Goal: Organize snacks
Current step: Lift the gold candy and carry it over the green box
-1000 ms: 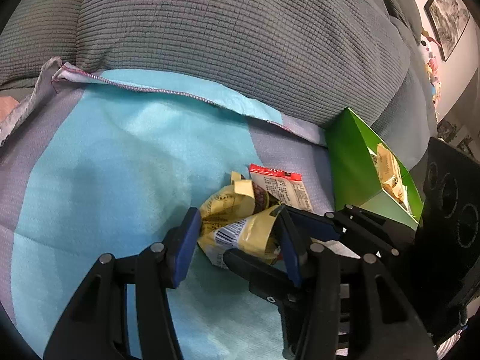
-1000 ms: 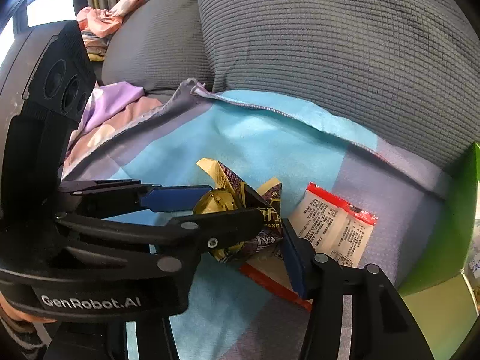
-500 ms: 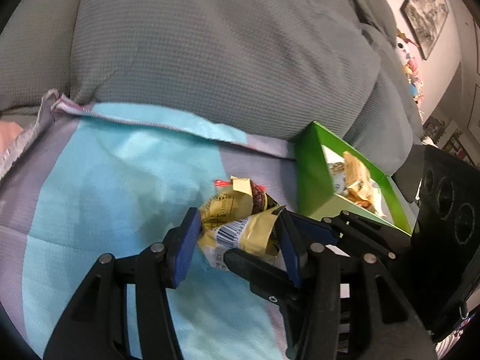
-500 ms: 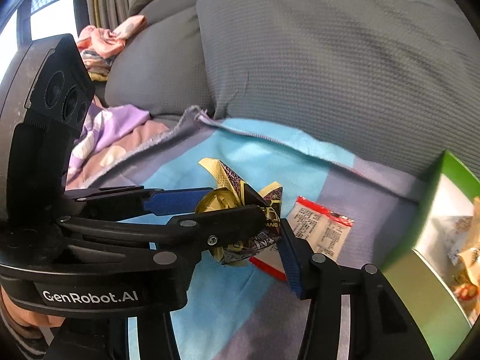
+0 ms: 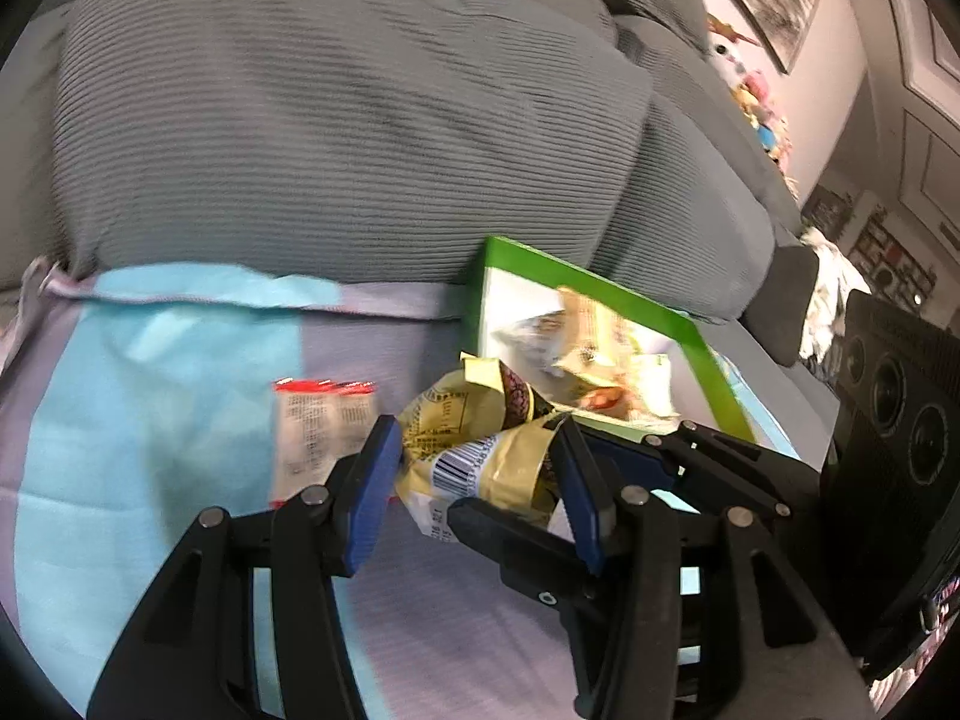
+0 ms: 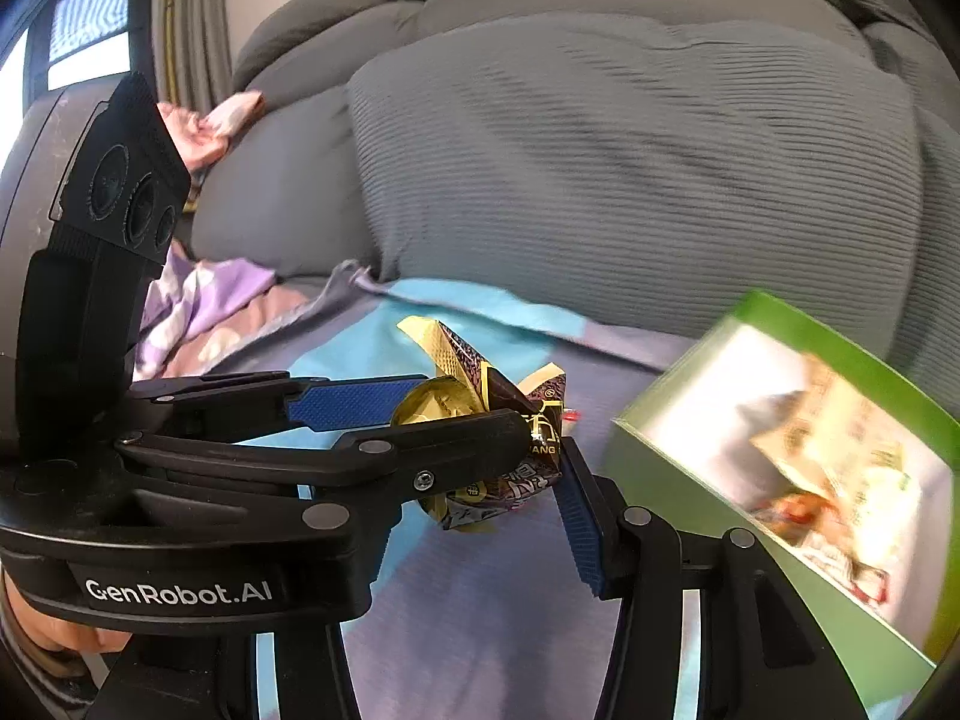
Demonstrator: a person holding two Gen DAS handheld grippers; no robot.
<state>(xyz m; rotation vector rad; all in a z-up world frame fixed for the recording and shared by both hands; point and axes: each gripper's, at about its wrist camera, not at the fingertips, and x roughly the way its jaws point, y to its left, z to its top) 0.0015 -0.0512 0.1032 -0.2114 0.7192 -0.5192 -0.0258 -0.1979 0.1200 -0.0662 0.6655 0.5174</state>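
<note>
A crumpled bundle of gold and dark snack packets (image 5: 480, 444) hangs above the blue and grey cloth, and my left gripper (image 5: 474, 480) is shut on it with both blue pads pressing its sides. My right gripper (image 6: 474, 504) comes in from the right. One pad (image 6: 579, 516) lies against the same bundle (image 6: 510, 468); its other finger is hidden behind the left gripper's body (image 6: 180, 588). A green box (image 5: 600, 294) with several packets inside stands just right of the bundle. A red and white packet (image 5: 318, 420) lies flat on the cloth to the left.
Large grey sofa cushions (image 5: 336, 138) rise behind the cloth (image 5: 150, 396). The green box (image 6: 840, 336) lies tilted open at the right in the right wrist view. Purple and pink bedding (image 6: 204, 294) is heaped at the left, with a person's hand (image 6: 54, 636) low down.
Both grippers have risen and swung right with the gold bundle, toward the green box. The red and white packet has stayed on the cloth and now lies left of the bundle.
</note>
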